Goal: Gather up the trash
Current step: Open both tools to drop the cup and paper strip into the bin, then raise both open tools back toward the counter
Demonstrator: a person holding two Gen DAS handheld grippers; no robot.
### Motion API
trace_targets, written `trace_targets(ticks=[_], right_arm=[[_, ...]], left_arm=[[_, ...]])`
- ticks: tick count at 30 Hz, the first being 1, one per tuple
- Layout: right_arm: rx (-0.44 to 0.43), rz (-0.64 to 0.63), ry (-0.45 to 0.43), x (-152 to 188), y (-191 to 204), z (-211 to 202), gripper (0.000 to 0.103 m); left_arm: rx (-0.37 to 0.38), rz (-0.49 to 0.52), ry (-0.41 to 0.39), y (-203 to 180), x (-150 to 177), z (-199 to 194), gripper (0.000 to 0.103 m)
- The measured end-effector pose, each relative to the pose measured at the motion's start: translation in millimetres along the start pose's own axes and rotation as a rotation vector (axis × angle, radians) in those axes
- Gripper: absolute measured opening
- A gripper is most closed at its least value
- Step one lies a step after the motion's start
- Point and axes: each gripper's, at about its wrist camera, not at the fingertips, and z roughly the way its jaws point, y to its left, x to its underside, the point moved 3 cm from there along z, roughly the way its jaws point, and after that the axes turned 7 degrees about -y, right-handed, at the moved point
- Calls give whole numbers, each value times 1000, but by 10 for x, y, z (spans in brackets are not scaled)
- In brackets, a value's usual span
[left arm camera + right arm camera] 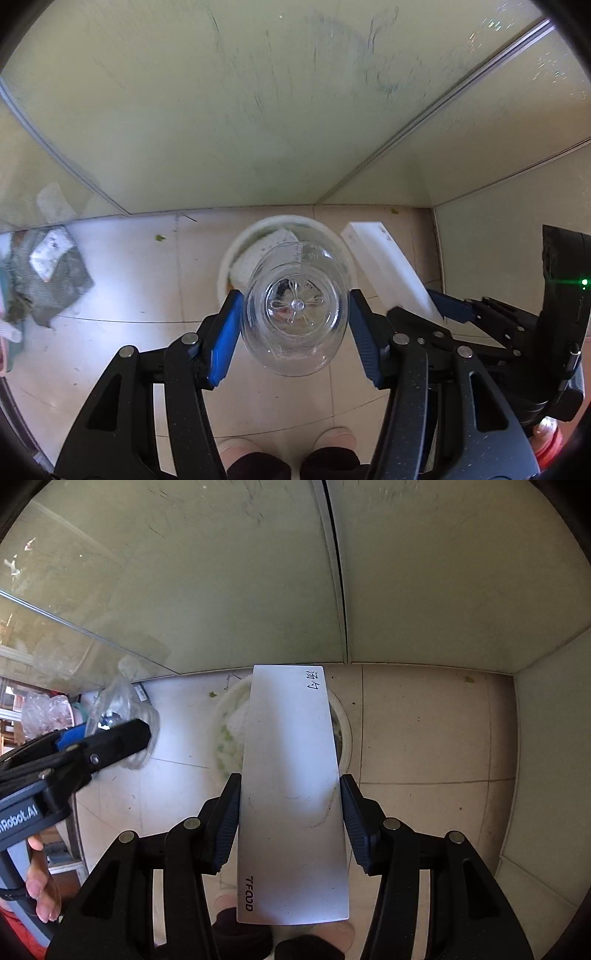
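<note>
Two claws are up over a tiled floor (pixel 122 258) in a corner of pale panels. From the left wrist, the left claw (pixel 295 317) is pinching a clear bottle (pixel 295 308) by its sides, blue pads (pixel 226 334) pressed against it, the bottle's base facing the camera. It hangs above a round white bin (pixel 236 251) that stands on the floor against the wall, with something white lying inside. Just right of the bin's rim a white box (pixel 384 269) slants in, held by the right claw (pixel 417 308), whose blue pad shows beside it. Off to the left on the floor lies a crumpled grey rag (pixel 51 284) with a scrap of paper (pixel 50 254) on it. From the right wrist, the right claw (pixel 291 812) is clamped on the box (pixel 291 794) from both sides; the box reads "TFOOD" near the camera and has handwritten characters at its far end. That far end covers much of the bin (pixel 229 731), which shows greenish bits inside. At the left, the left claw (pixel 122 738) grips the bottle (pixel 122 709), near the bin's left side, and a hand (pixel 38 878) holds the handle below it.
</note>
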Motion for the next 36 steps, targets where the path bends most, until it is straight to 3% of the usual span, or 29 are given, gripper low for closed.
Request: trace_targets(ticks=[10, 16, 19, 26, 36], right_arm=[[1, -26, -43, -199, 42, -43, 49], [17, -19, -63, -354, 57, -540, 49], [10, -14, -93, -454, 133, -1063, 49], [-4, -40, -239, -690, 509, -2810, 49], [-41, -135, -518, -715, 1096, -5304, 49]], left_arm=[[7, 42, -30, -97, -153, -40, 59], [-43, 10, -46, -193, -234, -691, 59], [-84, 27, -70, -330, -281, -1203, 59], [-114, 45, -194, -870, -467, -2859, 59], [-142, 36, -469, -1611, -407, -5338, 59]])
